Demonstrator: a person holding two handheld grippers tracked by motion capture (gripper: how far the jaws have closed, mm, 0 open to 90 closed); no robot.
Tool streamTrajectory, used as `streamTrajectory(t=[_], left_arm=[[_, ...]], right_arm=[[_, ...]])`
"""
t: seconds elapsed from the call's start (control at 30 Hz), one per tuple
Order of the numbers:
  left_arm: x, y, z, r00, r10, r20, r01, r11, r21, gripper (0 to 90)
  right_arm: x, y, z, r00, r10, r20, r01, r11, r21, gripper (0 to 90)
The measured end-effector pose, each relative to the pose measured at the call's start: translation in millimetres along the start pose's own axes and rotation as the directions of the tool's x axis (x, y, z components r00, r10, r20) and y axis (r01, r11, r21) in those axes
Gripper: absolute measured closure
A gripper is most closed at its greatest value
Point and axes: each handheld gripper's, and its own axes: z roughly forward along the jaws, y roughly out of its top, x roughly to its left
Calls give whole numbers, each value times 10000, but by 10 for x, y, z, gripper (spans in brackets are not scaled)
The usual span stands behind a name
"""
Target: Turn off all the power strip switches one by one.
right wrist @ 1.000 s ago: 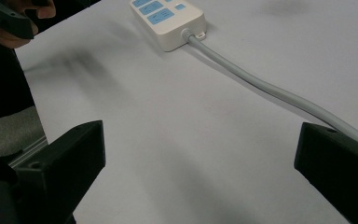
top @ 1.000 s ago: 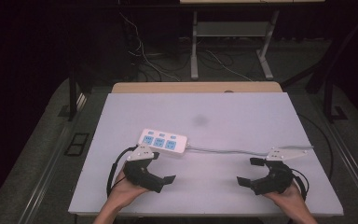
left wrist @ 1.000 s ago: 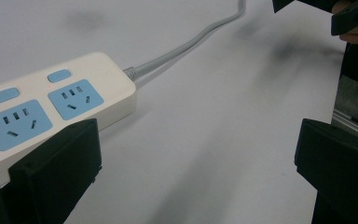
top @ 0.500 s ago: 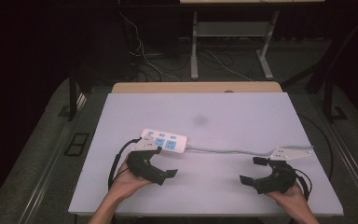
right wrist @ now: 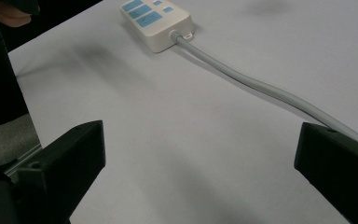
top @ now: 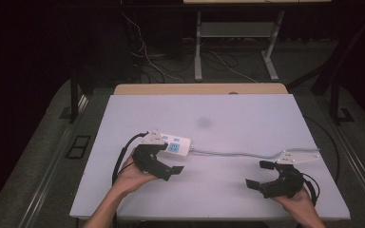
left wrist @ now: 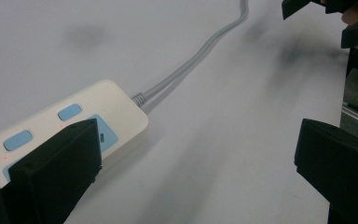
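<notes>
On the left of the white table (top: 247, 118), the person's left hand (top: 132, 176) holds the left gripper (top: 168, 159) just at the near left end of a white power strip (top: 171, 144). Its jaws are spread wide with nothing between them. In the left gripper view one jaw overlaps the strip's near edge, beside the blue buttons (left wrist: 70, 112), while the other jaw stands well off over bare table; whether the first jaw touches the strip cannot be told.

The power strip lies flat, left of the table's middle and toward the person's side. A grey cord (top: 237, 153) leaves its right end and runs rightward across the table to a white plug end (top: 298, 155) near the right edge.

A faint dark smudge (top: 203, 122) marks the table surface behind the strip.

On the right, the person's right hand (top: 297, 199) holds the right gripper (top: 261, 174) just in front of the plug end, apart from it. Its jaws are also spread wide and hold nothing. In the right gripper view the cord (right wrist: 261, 86) passes across the table ahead and runs behind one jaw.
</notes>
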Motion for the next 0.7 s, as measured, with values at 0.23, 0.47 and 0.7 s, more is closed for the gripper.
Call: streamTrajectory(t=[0.23,0.47,0.7], left_arm=[[44,99,25,9999,102,16,-103,9998,171,0],[86,195,50,9995,279,116,-284,9988,410,0],[140,302,87,9985,533,82,-538,9951,824,4]], right_arm=[[-2,5,-1,10000,33,-49,-33,10000,-20,17],[7,8,-2,10000,24,-45,-24,10000,-6,17],[10,9,3,10000,-32,-69,32,10000,17,17]])
